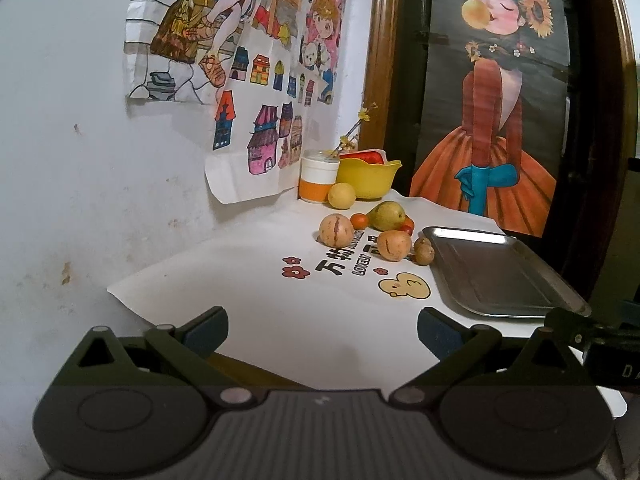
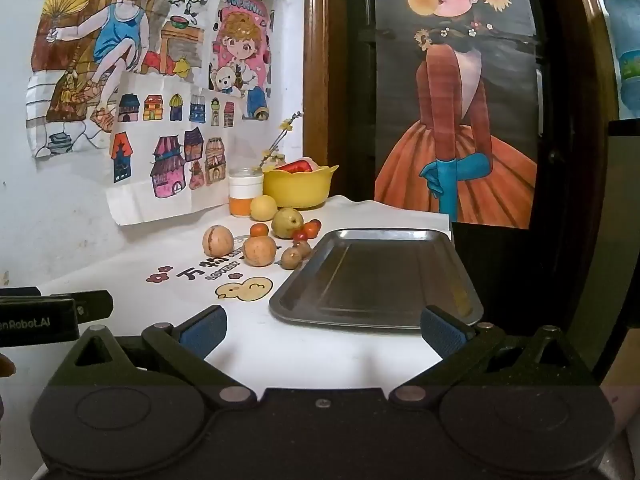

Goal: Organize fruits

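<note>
Fruits lie grouped on a white printed cloth (image 1: 280, 304): two tan round fruits (image 1: 336, 230) (image 1: 394, 245), a green-yellow pear (image 1: 386, 215), a yellow round fruit (image 1: 341, 195), small orange and red fruits (image 1: 359, 221), and two small brown ones (image 1: 424, 251). The same group shows in the right wrist view, with the pear (image 2: 287, 222) behind a tan fruit (image 2: 259, 251). An empty metal tray (image 1: 500, 272) (image 2: 376, 280) sits right of them. My left gripper (image 1: 322, 334) is open, well short of the fruits. My right gripper (image 2: 323, 332) is open by the tray's near edge.
A yellow bowl (image 1: 368, 178) (image 2: 298, 190) holding something red and a white-orange cup (image 1: 319, 176) stand at the back against the wall. Drawings hang on the wall to the left; a dark wooden frame with a poster rises behind the tray.
</note>
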Demonstrator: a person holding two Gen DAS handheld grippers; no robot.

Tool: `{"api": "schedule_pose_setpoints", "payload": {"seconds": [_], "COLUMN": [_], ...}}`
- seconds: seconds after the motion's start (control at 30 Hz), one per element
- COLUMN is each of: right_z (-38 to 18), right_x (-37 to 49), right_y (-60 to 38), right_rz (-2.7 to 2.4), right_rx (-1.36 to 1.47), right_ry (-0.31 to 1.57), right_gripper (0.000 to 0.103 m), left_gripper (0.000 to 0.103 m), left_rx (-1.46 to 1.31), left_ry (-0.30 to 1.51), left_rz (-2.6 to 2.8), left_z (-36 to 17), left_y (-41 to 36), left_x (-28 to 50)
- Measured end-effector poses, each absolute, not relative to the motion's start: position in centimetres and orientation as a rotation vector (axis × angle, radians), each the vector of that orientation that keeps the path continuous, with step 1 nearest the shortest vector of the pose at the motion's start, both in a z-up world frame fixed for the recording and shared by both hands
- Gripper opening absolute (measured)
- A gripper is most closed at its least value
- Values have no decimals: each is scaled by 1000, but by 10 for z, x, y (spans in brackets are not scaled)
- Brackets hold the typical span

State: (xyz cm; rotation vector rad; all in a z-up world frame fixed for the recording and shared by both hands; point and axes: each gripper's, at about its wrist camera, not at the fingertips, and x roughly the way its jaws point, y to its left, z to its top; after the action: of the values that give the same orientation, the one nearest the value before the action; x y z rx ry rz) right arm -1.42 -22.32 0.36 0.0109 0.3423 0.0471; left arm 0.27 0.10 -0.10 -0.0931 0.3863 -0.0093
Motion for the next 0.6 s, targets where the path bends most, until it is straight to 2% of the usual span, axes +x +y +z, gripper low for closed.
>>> {"api": "schedule_pose_setpoints", "payload": {"seconds": [0.6], "right_z": [3], "right_x": [-15], "right_y": [-223], "right_rz": [50], "right_rx": [6], "right_ry": [348], "right_gripper": [103], "left_gripper": [103], "left_rx": [-91], "left_ry": [392], "left_rz": [-6], "left_z": [0], "left_y": [2], "left_x": [3]}}
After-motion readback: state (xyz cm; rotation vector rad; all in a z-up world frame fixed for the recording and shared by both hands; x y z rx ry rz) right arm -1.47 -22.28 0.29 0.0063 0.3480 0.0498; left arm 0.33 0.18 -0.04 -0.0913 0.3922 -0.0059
